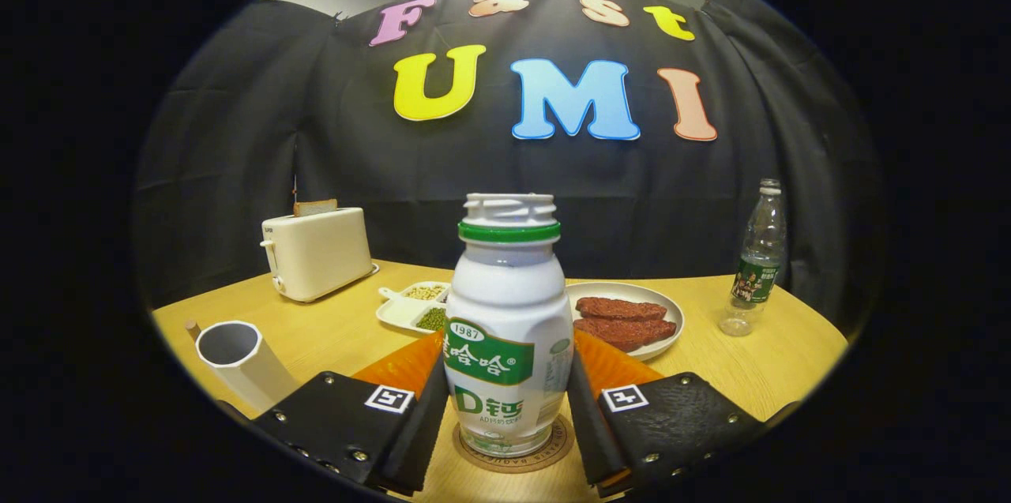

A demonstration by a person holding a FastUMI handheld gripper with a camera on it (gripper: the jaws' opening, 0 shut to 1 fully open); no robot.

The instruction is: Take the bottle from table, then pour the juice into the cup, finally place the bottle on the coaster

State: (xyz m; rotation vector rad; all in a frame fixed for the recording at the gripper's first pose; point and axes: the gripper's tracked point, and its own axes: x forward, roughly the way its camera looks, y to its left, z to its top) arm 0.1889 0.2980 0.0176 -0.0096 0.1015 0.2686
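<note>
Bottle [508, 329], white with a green neck ring and no cap, stands upright on the round coaster [515, 452] at lower centre. We see our gripper [508, 400] with a finger close along each side; whether both press it we cannot tell. The white cup [237, 357] sits lower left, a toaster [316, 252] behind it.
</note>
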